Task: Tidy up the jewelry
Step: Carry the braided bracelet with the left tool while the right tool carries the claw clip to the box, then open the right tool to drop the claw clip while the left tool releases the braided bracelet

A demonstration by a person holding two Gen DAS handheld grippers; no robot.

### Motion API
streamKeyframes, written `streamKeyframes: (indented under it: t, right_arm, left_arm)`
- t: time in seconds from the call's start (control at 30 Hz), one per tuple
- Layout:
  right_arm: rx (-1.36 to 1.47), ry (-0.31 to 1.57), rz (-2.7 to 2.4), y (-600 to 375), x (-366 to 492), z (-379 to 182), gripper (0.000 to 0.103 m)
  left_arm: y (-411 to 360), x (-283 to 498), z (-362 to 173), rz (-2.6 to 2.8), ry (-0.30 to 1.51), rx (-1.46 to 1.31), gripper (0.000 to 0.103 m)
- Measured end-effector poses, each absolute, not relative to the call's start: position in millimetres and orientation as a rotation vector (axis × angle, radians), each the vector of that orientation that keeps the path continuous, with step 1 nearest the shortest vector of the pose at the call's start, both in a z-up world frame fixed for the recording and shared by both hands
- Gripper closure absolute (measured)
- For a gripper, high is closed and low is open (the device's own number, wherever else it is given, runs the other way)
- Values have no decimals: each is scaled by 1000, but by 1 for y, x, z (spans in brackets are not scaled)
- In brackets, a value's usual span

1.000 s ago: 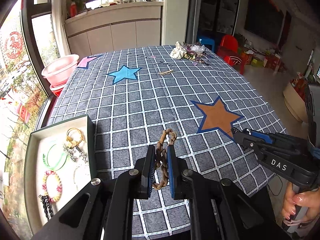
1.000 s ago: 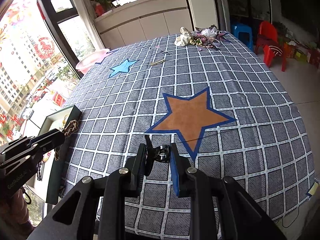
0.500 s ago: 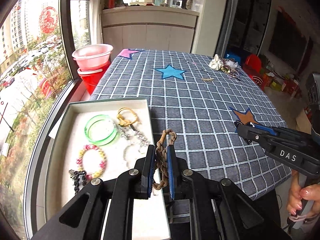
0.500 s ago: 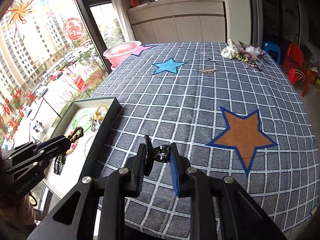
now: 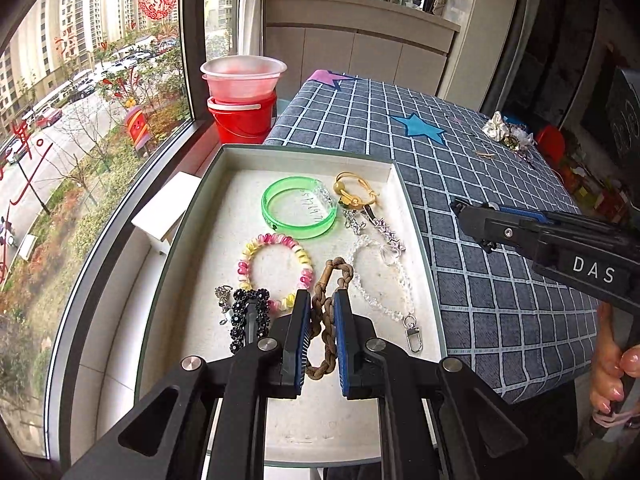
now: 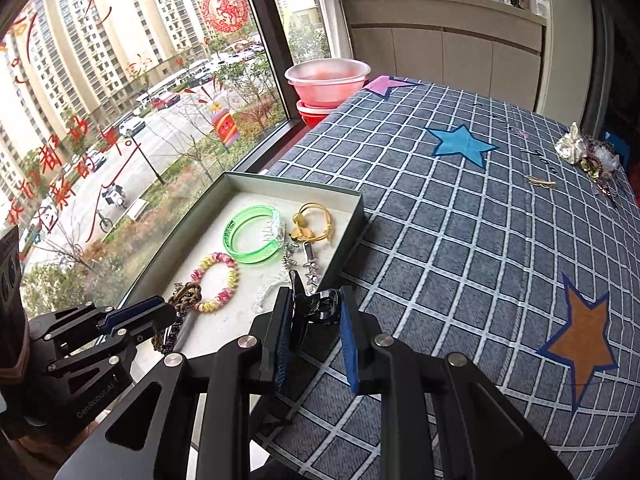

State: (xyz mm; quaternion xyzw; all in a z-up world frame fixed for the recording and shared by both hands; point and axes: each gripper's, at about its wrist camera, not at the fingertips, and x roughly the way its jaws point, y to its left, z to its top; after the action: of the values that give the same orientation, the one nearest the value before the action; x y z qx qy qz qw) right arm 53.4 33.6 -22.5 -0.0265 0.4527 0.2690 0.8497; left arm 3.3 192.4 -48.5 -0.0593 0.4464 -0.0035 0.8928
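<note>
Mid-delivery, by the look of it: left tongs (image 5: 322,334), low centre of the left view, clenched on a brown braided bracelet (image 5: 326,312) and hovering over the near half of the open tray (image 5: 416,236), above the pink-and-yellow bead bracelet (image 5: 274,270) and beside the clear bead chain (image 5: 380,280). Right tongs (image 6: 314,334), lower centre of the right view, pinching a small black clip (image 6: 316,304) by the tray's right wall, over the checked surface (image 6: 460,240). Next, probably: lowering onto a bare patch of tray floor, then releasing without snagging neighbours.
</note>
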Motion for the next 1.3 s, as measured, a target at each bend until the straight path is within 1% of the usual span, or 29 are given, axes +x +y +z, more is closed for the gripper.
streamKeyframes:
  t: [0.5,1.3]
  right_arm:
    - [-87,1065,658,85,80,-56,79]
    - [-189,1107,692,127,102,-93,78]
  left_arm:
    - [193,5,-81,-4,1001,-120,83]
    - [193,4,-97,11,1044,-107,83]
